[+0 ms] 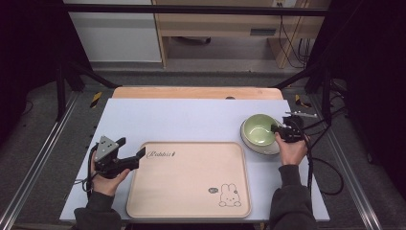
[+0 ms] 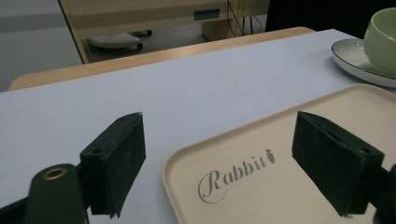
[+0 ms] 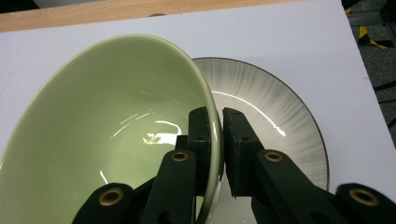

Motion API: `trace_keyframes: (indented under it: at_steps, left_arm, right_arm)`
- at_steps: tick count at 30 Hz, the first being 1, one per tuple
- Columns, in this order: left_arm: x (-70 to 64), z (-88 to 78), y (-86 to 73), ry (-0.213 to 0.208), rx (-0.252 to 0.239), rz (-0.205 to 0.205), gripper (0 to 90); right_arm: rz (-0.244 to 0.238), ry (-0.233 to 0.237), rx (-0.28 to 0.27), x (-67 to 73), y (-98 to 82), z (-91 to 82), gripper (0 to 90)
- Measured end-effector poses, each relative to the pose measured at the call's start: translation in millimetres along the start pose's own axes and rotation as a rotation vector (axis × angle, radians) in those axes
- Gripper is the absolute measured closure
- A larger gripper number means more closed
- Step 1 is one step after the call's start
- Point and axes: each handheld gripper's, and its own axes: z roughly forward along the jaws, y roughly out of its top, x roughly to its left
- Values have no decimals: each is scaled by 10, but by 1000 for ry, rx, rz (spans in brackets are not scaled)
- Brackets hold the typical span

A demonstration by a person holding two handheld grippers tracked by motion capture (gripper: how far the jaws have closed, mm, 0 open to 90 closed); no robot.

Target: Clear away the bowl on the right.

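Nearest me in the high view, my left tongs (image 1: pixel 130 148) hover released at the near-left corner of the beige rabbit tray (image 1: pixel 189 179), one jaw over the tray rim and one over the bare surface (image 1: pixel 182 117); they grasp nothing. In the left gripper view the tray's "Rabbit" lettering (image 2: pixel 233 178) lies between the spread jaws.

Farther off at the right, my right tongs (image 3: pixel 215 144) are clenched on the rim of the green bowl (image 3: pixel 107 135), one jaw inside the wall, one outside. The bowl sits tilted over the white plate with the dark rim (image 3: pixel 280 121); I cannot tell whether its base is touching the plate.

Risk, as I judge it: the grip is a thin pinch on a glazed, curved wall, so the bowl could pivot or slip out if I swing it quickly. A low carry could catch the plate rim and drag the plate, which lies near the right edge of the surface.

Room: the tray is empty and just beside the plate on its left, so a short leftward path is open. The far half of the surface is bare. My left tongs stand well apart from that path.
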Motion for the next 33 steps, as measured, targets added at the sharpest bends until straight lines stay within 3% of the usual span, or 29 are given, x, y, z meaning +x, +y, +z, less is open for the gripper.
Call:
trace_keyframes:
  at_steps: [11,33]
  left_arm:
    - [-10,-22,20,-4,-12,1,168]
    - [-3,-55,41,-5,-25,-1,168]
  right_arm:
    - [-25,36,-34,52,25,-167,825]
    - [-119,158,-87,425,61,-446,824]
